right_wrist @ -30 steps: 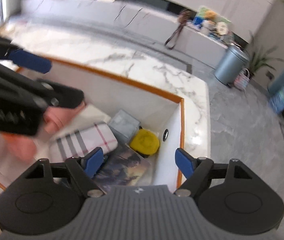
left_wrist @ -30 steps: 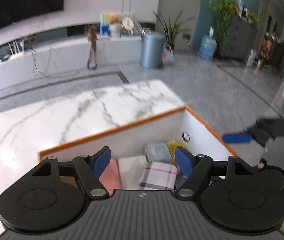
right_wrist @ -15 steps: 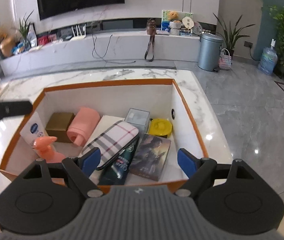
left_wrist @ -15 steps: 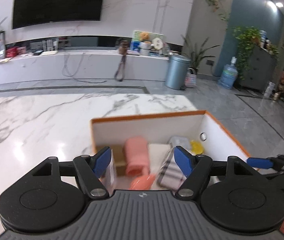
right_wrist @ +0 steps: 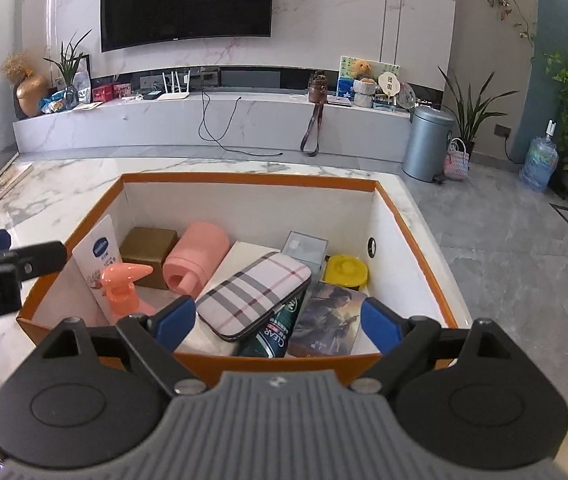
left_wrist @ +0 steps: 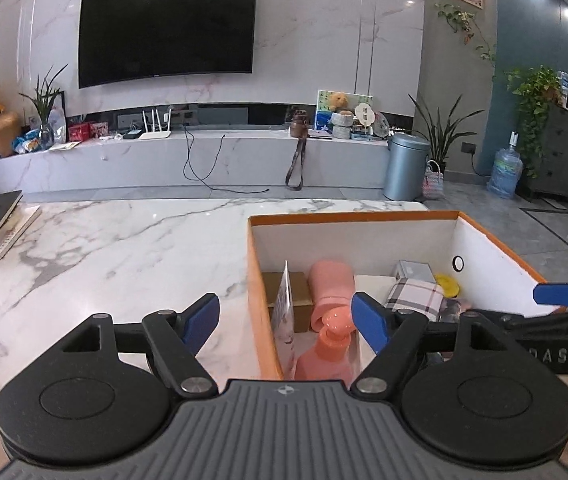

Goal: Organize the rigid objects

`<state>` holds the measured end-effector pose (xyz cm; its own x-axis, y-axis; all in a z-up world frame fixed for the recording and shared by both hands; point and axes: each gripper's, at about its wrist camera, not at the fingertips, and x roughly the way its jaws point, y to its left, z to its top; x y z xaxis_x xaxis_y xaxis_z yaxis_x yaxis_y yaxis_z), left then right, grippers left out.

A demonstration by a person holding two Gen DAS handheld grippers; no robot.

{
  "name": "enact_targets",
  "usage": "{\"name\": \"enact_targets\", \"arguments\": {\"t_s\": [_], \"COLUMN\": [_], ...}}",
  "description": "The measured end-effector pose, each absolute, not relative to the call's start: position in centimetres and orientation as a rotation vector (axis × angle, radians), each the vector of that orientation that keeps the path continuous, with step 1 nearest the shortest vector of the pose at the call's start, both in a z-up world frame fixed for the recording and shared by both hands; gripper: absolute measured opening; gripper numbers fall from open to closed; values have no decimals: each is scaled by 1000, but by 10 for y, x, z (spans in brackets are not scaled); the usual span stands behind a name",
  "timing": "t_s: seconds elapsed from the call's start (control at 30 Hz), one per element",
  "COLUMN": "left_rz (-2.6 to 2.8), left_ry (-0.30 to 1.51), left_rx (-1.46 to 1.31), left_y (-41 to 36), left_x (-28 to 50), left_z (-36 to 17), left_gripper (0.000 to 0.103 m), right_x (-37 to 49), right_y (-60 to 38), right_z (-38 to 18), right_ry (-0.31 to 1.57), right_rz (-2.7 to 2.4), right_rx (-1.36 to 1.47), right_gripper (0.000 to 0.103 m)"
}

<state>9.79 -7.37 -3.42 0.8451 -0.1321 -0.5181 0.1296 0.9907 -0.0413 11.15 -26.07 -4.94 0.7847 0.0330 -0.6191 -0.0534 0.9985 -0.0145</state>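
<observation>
While our left claw (left_wrist: 287, 322) hangs with its jaws spread wide and nothing between them, having just opened a touch further, we see from the left wrist that it straddles the left wall of the orange-rimmed box (left_wrist: 347, 218) on the marble counter (left_wrist: 124, 248); the coral pump bottle (left_wrist: 325, 354) stands just inside that wall, close under the right finger. From here a careless descent could knock the wall or tip the bottle, since it is tall and narrow. In the right wrist view, our right claw (right_wrist: 276, 322) is likewise spread and empty, its jaws having just been opening, above the near rim of the box, over the plaid case (right_wrist: 254, 294), the dark green tube (right_wrist: 280, 334) and the book (right_wrist: 329, 320). These overlap, so we judge that closing on one may drag its neighbour. The yellow lid (right_wrist: 345, 270) sits in the far right corner.
</observation>
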Motion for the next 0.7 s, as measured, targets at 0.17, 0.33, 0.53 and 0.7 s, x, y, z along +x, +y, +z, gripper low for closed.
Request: {"name": "enact_targets", "arguments": {"t_s": [0.17, 0.33, 0.53, 0.7], "left_rz": [-135, -130, -131, -130], "left_ry": [570, 584, 608, 603], "left_rx": [6, 4, 18, 24], "left_y": [-74, -71, -71, -72], "left_x": [99, 98, 96, 95], "left_z": [-36, -39, -42, -41], "left_gripper": [89, 90, 90, 90], "right_x": [113, 112, 112, 113], "right_y": [-265, -263, -261, -263], "right_z": [-53, -54, -54, -55], "right_ry": [679, 679, 679, 680], "right_rz": [43, 38, 36, 38], "right_rx": [-7, -20, -29, -18], "right_gripper": [89, 89, 89, 89]}}
